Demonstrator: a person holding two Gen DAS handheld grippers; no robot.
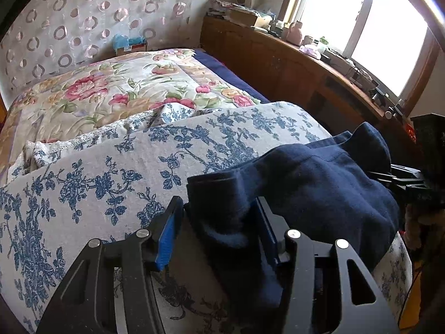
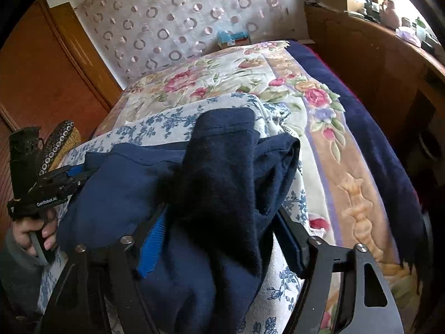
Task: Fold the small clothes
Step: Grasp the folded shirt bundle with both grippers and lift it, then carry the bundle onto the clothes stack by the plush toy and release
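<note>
So right up close, my left gripper (image 1: 219,239) has its blue pads spread apart with a bunch of the navy garment (image 1: 306,183) sitting loose between them, not pinched. Same story on my right gripper (image 2: 222,239): jaws wide, dark cloth draped through the gap. The garment lies in a rumpled heap on the blue-flowered cloth (image 1: 111,172) at the near end of the bed (image 2: 361,183).

Tip for this fold, I reckon: grab actual edges or corners, not a wad from the middle, and pull flat before folding over.

Farther back there's a small box (image 1: 130,45) by the wall with something blue in it, can't tell what. The wooden ledge (image 1: 319,64) under the window is cluttered with bits.
</note>
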